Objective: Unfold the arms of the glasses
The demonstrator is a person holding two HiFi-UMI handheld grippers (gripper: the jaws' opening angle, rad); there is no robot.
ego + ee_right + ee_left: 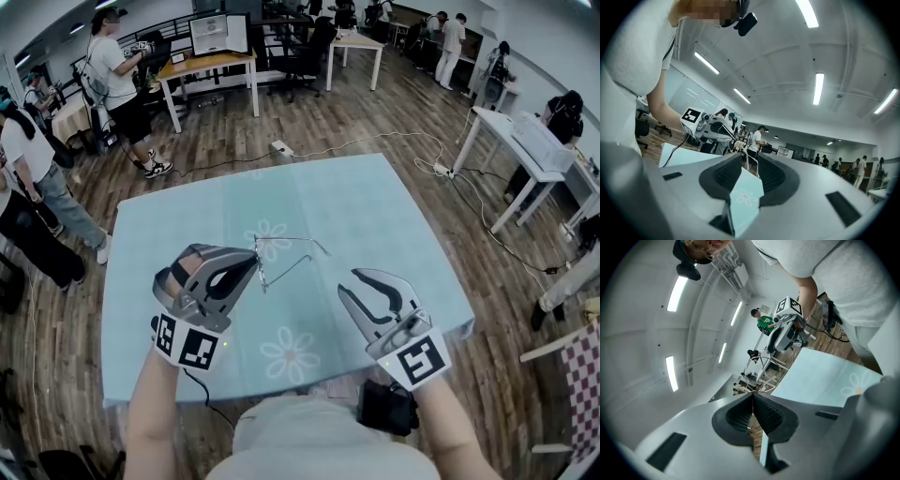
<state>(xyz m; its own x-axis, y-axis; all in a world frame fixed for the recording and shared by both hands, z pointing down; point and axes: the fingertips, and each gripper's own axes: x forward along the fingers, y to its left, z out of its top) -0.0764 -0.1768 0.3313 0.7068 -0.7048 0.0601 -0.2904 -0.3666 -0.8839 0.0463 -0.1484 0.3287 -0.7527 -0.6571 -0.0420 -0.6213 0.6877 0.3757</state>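
Thin wire-framed glasses [289, 271] hang just above the pale blue flowered tablecloth [375, 216], near the middle of the table. My left gripper [255, 262] is shut on the frame's left end. In the left gripper view the pads [740, 416] press together on a thin wire, and a round lens rim [759, 363] shows beyond them. One arm sticks out to the right, another slants toward me. My right gripper [362, 281] stands open to the right of the glasses, apart from them. In the right gripper view, its jaws have a gap with only a thin wire [746, 161] seen beyond.
The table's near edge is close to my body. Several people [117, 80] stand at the left and far back. Desks [211, 66] and a white table [525, 141] ring the room. A power strip [281, 147] and cables lie on the wooden floor beyond the table.
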